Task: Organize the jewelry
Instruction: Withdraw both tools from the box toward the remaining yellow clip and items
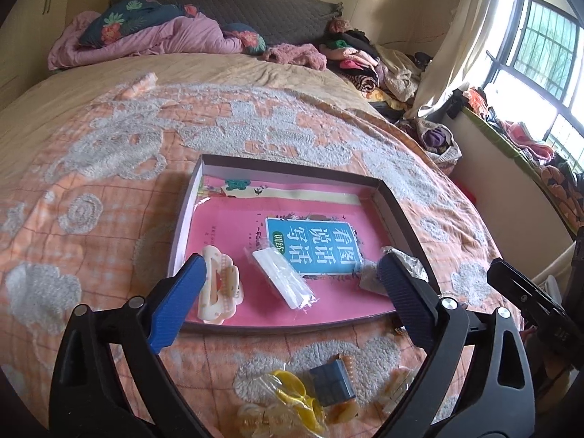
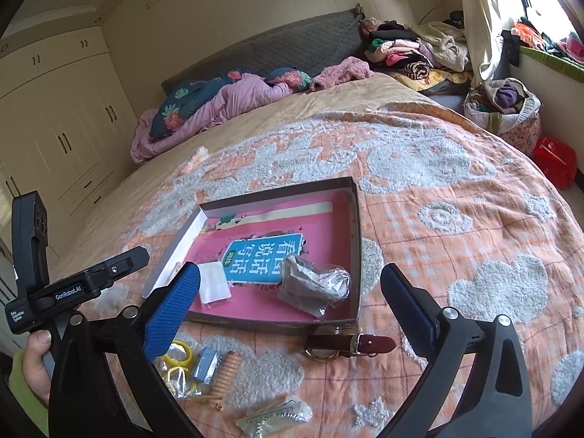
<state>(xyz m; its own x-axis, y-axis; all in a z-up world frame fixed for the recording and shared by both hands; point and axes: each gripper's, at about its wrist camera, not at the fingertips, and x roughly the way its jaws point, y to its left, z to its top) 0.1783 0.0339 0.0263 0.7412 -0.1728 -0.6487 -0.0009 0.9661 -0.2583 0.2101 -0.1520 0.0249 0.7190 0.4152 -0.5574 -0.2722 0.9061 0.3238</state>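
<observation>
Both the left gripper (image 1: 288, 273) and right gripper (image 2: 292, 284) are being held wide and empty; loose bagged jewellery (image 2: 179, 368) is lying before the shallow brown cardboard tray (image 2: 356, 219), so a low, centred approach is being advised

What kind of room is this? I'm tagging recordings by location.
Most likely a home bedroom: the work happens on a bed with a rumpled duvet, built-in wardrobes line one wall, and clothes are piled near the window.

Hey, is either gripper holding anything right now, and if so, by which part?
Nothing is held: left gripper and right gripper both hover open above the box.
</observation>
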